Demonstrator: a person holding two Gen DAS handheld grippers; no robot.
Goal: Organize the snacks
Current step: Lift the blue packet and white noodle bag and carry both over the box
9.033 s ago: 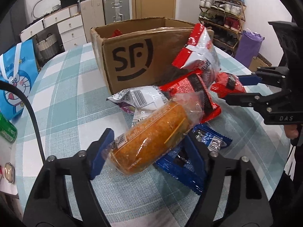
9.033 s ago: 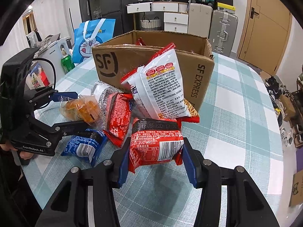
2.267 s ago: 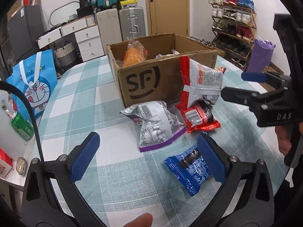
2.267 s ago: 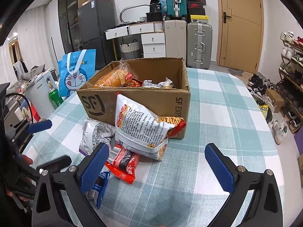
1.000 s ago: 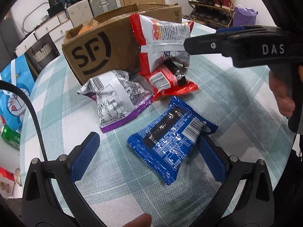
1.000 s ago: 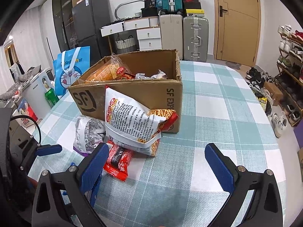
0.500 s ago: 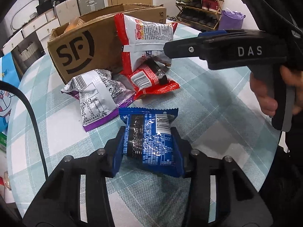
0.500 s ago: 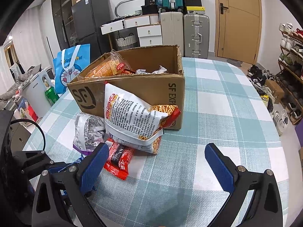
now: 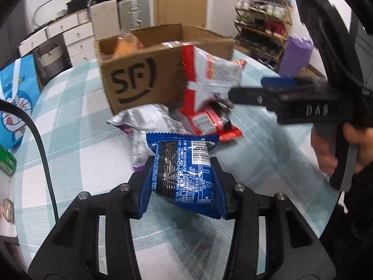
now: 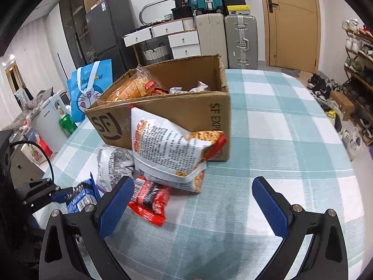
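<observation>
My left gripper [image 9: 181, 179] is shut on a blue snack packet [image 9: 184, 170] and holds it just off the checked tablecloth [image 9: 70, 163]. The packet [image 10: 80, 198] and left gripper also show low at the left of the right wrist view. An open cardboard box [image 9: 139, 79] marked SF stands behind, with an orange bread bag [image 10: 130, 86] and other snacks inside. Against its front lean a large red-and-white bag [image 10: 167, 151], a small red packet [image 10: 149, 200] and a silver-purple bag [image 10: 114, 165]. My right gripper [image 10: 193, 205] stands open and empty over the cloth, near the red packet.
The round table's edge [image 9: 326, 210] curves close at the right in the left wrist view. A blue cartoon bag [image 10: 91, 88] and a green can [image 10: 66, 123] sit past the table's left side. Suitcases, drawers and a shoe rack [image 9: 261, 16] line the room.
My left gripper's jaws closed on the blue packet a second ago and have since lifted it, with the view swinging toward the box. The right gripper stays put, open.
</observation>
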